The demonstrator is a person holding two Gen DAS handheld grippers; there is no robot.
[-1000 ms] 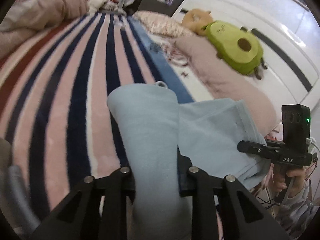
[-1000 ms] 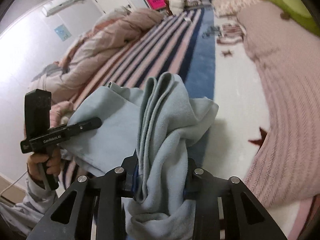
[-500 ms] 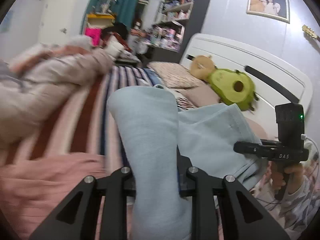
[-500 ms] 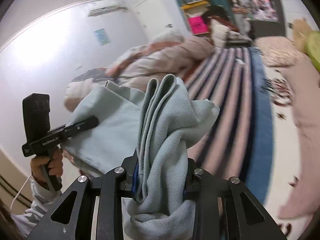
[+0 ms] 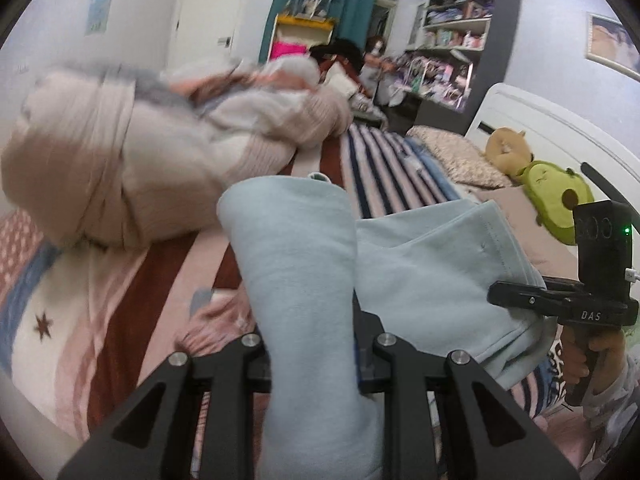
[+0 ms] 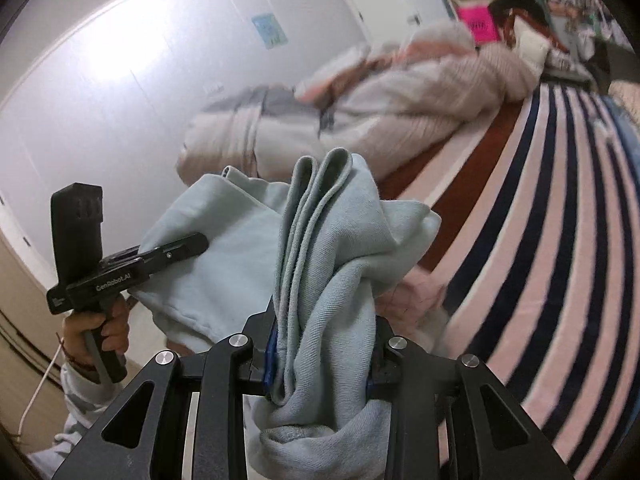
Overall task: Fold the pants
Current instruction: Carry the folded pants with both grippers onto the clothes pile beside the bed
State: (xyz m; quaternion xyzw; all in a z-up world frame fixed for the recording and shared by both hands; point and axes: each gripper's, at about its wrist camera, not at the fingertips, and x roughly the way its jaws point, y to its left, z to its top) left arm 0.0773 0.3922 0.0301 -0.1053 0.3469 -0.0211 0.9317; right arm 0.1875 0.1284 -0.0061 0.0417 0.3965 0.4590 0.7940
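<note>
- The left hand-held gripper (image 5: 314, 354) is clamped on a thick fold of the light blue pants (image 5: 296, 280); the cloth fills the gap between its jaws at the bottom centre of the left wrist view and rises up the middle of the frame.
- The right hand-held gripper (image 6: 322, 354) is closed on a bunched part of the same pants (image 6: 332, 280), whose layered hemmed edges stand up as parallel ridges at frame centre in the right wrist view.
- The pants hang between the two grippers, above the bed; a flat panel with a stitched hem stretches to the right in the left wrist view, ending at the other gripper (image 5: 516, 296) at the right edge.
- In the right wrist view the left gripper (image 6: 188, 244) shows at centre left, its tips touching the cloth.
- Below and beyond lies the striped blanket (image 6: 540, 220), its bands filling the right half of the frame with open surface.
- A heaped beige comforter (image 5: 132, 152) fills the upper left, bordering that open stretch.
- An avocado plush (image 5: 556, 196) lies by the white headboard (image 5: 532, 116) at the right.
</note>
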